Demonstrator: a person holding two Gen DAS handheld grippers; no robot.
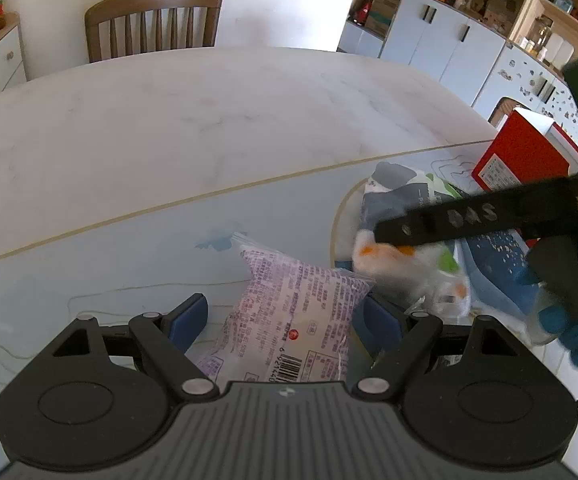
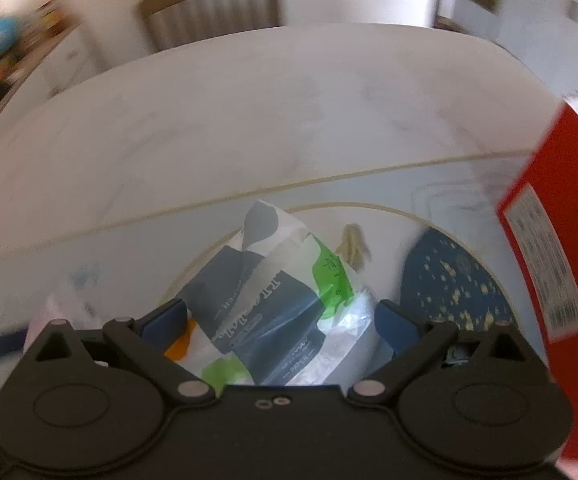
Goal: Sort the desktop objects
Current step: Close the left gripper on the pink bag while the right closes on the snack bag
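Snack packs lie in a heap on the table (image 1: 169, 120), on a pale blue mat (image 1: 89, 260) with a ring drawn on it. It looks like the packs have to be sorted, so each claw goes to a different one.

The left claw (image 1: 283, 320) is spread wide with its blue pads on either side of the purple pack (image 1: 293, 312). The pads do not seem to press it yet. The pack lies flat on the mat, a bit apart from the heap, so it is easy to reach.

The right claw (image 2: 283, 320) is spread wide too. It points down at the dark blue and white pack (image 2: 265, 304) with the green patch, which lies inside the ring. That pack sits between its pads, and I think it is not pinched.

A red box (image 2: 545, 248) stands just beside the heap on the right. A dark blue starry cloth (image 2: 453, 284) lies near it.
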